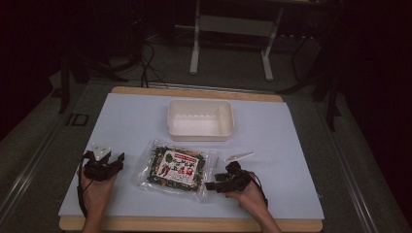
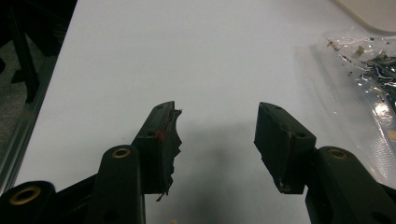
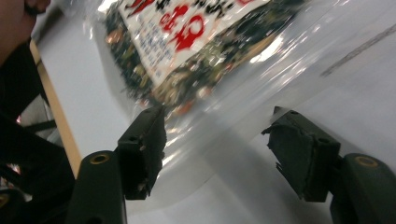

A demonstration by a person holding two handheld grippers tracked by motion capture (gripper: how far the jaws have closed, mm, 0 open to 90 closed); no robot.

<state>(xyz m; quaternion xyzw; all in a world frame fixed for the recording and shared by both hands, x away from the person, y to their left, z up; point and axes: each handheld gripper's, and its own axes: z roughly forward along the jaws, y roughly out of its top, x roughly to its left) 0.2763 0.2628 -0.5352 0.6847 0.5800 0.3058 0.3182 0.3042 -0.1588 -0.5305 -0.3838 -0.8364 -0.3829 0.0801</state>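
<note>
High view shows us the bag [image 1: 176,168] lying flat on the table [image 1: 291,145], in front of the tray [image 1: 200,119], not yet lifted. Our right gripper [image 3: 215,140] is at the bag's near corner, jaws spread with the clear edge between them, not pinching. Our left gripper [image 2: 217,126] rests beside the bag, jaws spread on nothing. We judge grasping and moving remain.

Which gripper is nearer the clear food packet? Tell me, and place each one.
Right. The right gripper sits at the clear food packet's near right corner, its open fingers straddling the clear edge. The left gripper rests off the packet's left side, open, with bare table between.
</note>
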